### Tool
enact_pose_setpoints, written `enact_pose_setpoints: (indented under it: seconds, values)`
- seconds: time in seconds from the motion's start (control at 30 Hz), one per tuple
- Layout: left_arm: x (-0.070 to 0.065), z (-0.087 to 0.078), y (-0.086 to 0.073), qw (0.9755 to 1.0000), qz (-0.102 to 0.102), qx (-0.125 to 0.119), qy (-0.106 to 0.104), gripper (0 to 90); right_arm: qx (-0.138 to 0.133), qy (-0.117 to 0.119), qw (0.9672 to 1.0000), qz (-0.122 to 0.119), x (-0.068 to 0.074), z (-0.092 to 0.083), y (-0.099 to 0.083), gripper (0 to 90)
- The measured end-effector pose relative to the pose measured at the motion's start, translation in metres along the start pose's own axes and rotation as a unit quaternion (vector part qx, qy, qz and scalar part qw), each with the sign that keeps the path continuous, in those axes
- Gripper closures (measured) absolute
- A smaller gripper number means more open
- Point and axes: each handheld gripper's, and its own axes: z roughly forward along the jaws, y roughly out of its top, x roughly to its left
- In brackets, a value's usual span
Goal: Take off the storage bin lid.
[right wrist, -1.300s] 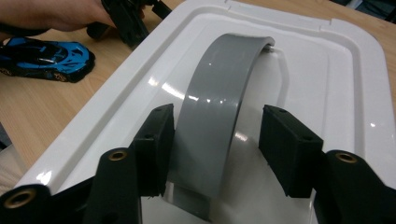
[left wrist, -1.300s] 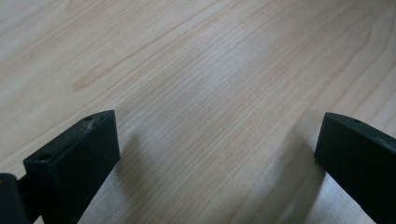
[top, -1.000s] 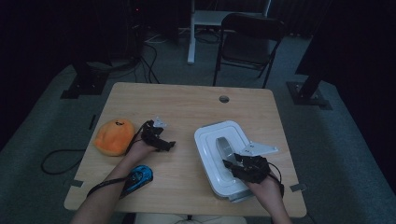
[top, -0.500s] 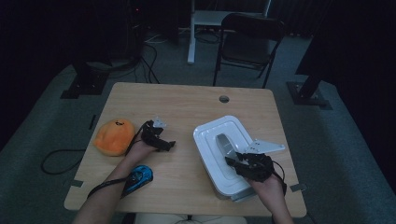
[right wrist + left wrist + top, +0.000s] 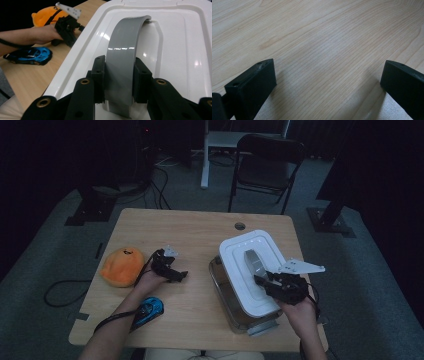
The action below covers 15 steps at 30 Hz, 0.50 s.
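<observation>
Your right gripper [image 5: 119, 82] has just closed its jaws on the grey handle [image 5: 125, 47] of the white lid [image 5: 250, 267]. Since a second ago the lid has tilted up off the clear bin [image 5: 235, 312] at your near side, so the lift is under way. Your left gripper [image 5: 167, 267] idles wide open over the bare table [image 5: 317, 37], beside the orange plush [image 5: 121, 266].
</observation>
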Motion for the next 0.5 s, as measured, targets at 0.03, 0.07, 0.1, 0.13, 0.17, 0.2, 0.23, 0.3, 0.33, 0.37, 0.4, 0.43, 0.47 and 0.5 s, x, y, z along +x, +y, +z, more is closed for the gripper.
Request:
enact_pose_setpoints:
  seconds: [0.03,0.07,0.1,0.13,0.17,0.2,0.23,0.3,0.33,0.37,0.4,0.43,0.47,0.5]
  values:
    - [0.0,0.0,0.0,1.0,0.0,0.0,0.0,0.7,-0.003,-0.002,1.0,0.002,-0.002,-0.001,0.001,68.4]
    - [0.0,0.0,0.0,1.0,0.0,0.0,0.0,0.7,-0.005,-0.003,1.0,0.003,-0.005,-0.002,0.002,68.4]
    - [0.0,0.0,0.0,1.0,0.0,0.0,0.0,0.7,-0.007,-0.005,1.0,0.004,-0.007,-0.003,0.003,68.4]
    - [0.0,0.0,0.0,1.0,0.0,0.0,0.0,0.7,-0.009,-0.007,0.9999,0.006,-0.009,-0.004,0.004,68.4]
    - [0.0,0.0,0.0,1.0,0.0,0.001,0.0,0.7,-0.012,-0.008,0.9999,0.009,-0.012,-0.005,0.004,68.4]
    - [0.0,0.0,0.0,1.0,0.0,0.001,0.0,0.7,-0.014,-0.009,0.9998,0.012,-0.015,-0.006,0.005,68.4]
    - [0.0,0.0,0.0,1.0,0.0,0.001,0.0,0.7,-0.015,-0.013,0.9997,0.011,-0.017,-0.007,0.005,68.5]
    - [0.0,0.0,0.0,1.0,0.0,0.0,0.0,0.7,-0.018,-0.019,0.9995,0.014,-0.023,-0.008,0.007,68.4]
    - [0.0,0.0,0.0,1.0,0.0,0.0,0.0,0.7,-0.021,-0.023,0.9994,0.016,-0.026,-0.008,0.008,68.4]
    - [0.0,0.0,0.0,1.0,0.0,0.0,0.0,0.7,-0.022,-0.028,0.9992,0.018,-0.029,-0.008,0.008,68.5]
    - [0.0,0.0,0.0,1.0,0.0,0.0,0.0,0.7,-0.022,-0.032,0.999,0.02,-0.032,-0.008,0.009,68.5]
    - [0.0,0.0,0.0,1.0,0.0,0.0,0.0,0.7,-0.023,-0.035,0.9989,0.022,-0.035,-0.008,0.009,68.5]
    - [0.0,0.0,0.0,1.0,0.0,0.0,0.0,0.7,-0.023,-0.037,0.9987,0.026,-0.038,-0.008,0.009,68.5]
    - [0.0,0.0,0.0,1.0,0.0,0.0,0.0,0.7,-0.024,-0.04,0.9985,0.028,-0.041,-0.008,0.009,68.5]
